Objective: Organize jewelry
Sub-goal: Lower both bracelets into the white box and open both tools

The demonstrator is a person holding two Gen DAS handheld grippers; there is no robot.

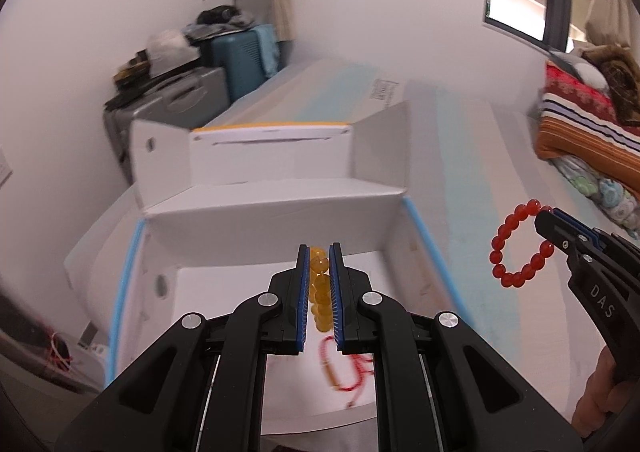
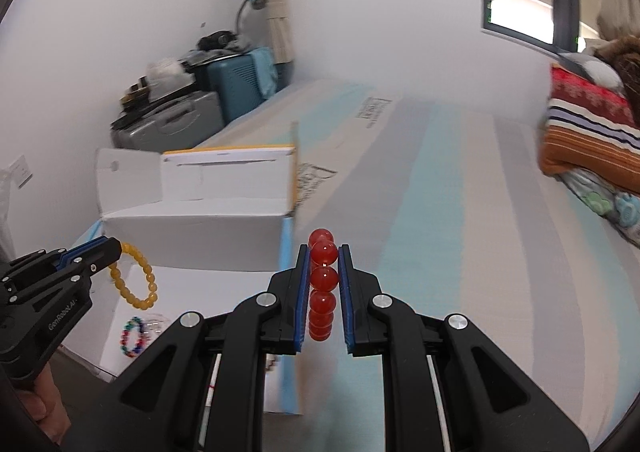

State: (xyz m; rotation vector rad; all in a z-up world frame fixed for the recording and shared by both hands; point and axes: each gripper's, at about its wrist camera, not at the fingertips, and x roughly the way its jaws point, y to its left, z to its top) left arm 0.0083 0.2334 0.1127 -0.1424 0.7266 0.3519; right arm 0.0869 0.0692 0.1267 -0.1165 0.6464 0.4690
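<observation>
The left gripper (image 1: 320,252) is squeezed shut on a yellow bead bracelet (image 2: 136,276), which hangs over the open white box (image 1: 276,207). The right gripper (image 2: 323,252) is pinched tight on a red bead bracelet (image 1: 520,248), out past the box's blue-edged side and above the striped bed (image 2: 460,191).

To do this step well, each ring should probably go low into the box before the jaws let go, so the beads do not bounce out. A bright many-coloured bracelet (image 2: 132,336) and some red cord (image 1: 352,372) already lie on the box floor (best not to drop on top of them).

The box flaps (image 1: 384,143) stand up at the back. The bed beside it has lots of free room.
</observation>
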